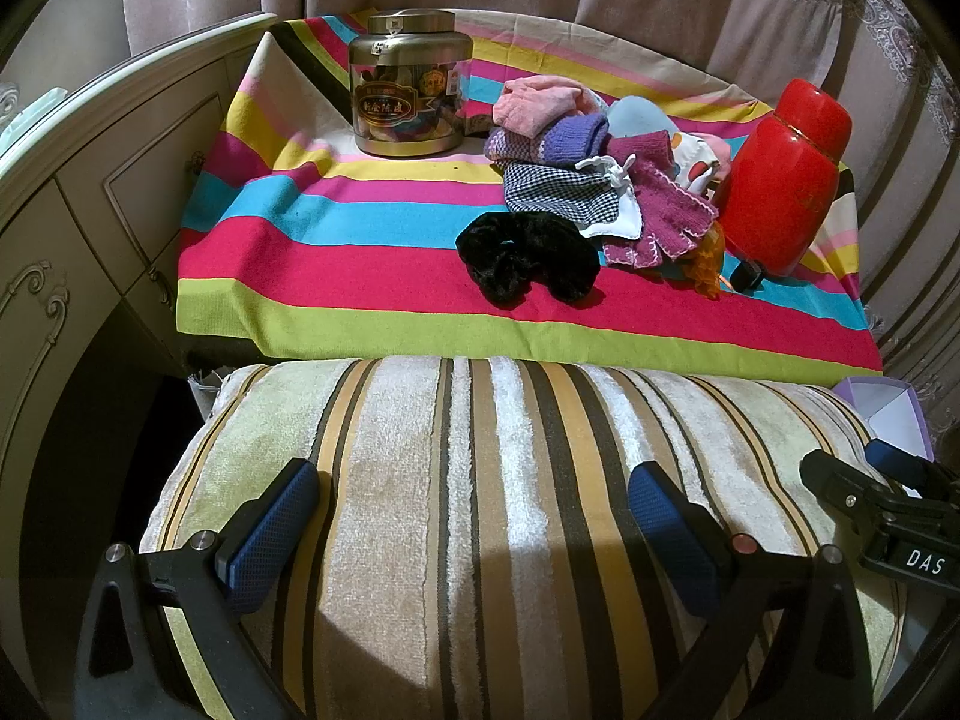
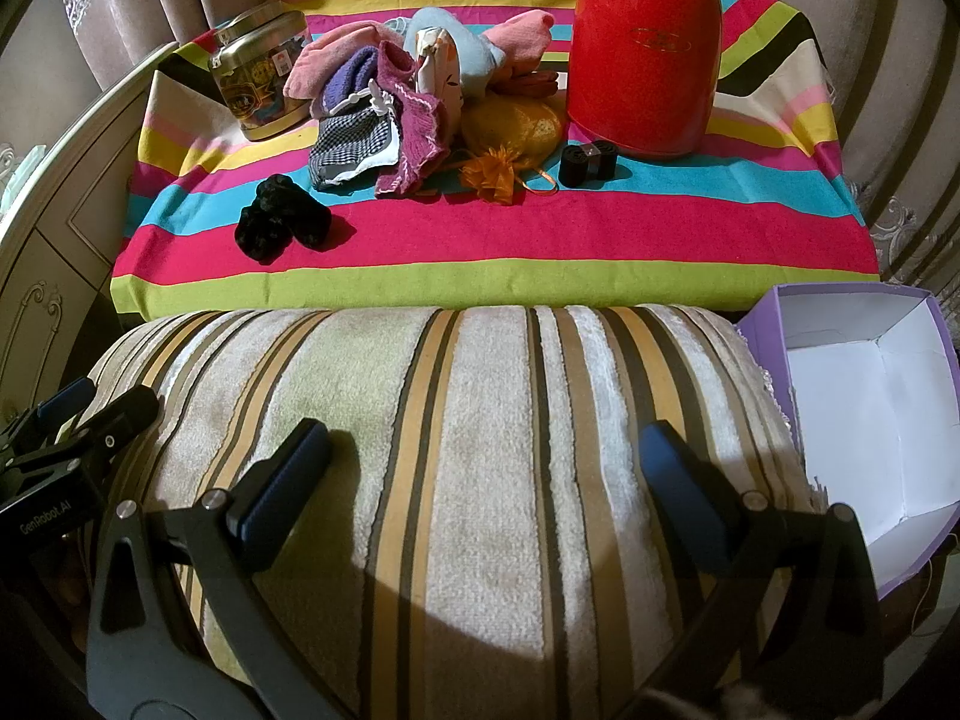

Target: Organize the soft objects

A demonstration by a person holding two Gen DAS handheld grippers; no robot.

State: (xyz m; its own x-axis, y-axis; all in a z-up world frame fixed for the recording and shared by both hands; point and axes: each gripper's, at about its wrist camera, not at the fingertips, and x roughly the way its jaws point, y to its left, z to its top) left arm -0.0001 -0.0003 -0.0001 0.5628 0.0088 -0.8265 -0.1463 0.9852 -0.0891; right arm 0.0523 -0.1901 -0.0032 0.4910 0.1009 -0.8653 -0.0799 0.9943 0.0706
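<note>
A pile of soft things (image 1: 606, 168) lies on the striped cloth: pink, purple and magenta knits, a checked pouch, a pale blue piece. It also shows in the right wrist view (image 2: 408, 96). A black scrunchie (image 1: 528, 258) (image 2: 279, 225) lies in front of the pile. An orange mesh pouch (image 2: 510, 132) lies by the red jar. My left gripper (image 1: 474, 510) and my right gripper (image 2: 486, 468) are both open and empty, low over a striped cushion (image 1: 480, 480) (image 2: 468, 420), well short of the pile.
A red jar (image 1: 780, 180) (image 2: 645, 48) stands at the right of the cloth, a gold tin (image 1: 408, 84) (image 2: 264, 84) at the left. A small black roll (image 2: 588, 163) lies by the jar. An open purple box (image 2: 870, 420) sits right of the cushion. A white cabinet (image 1: 90, 210) is on the left.
</note>
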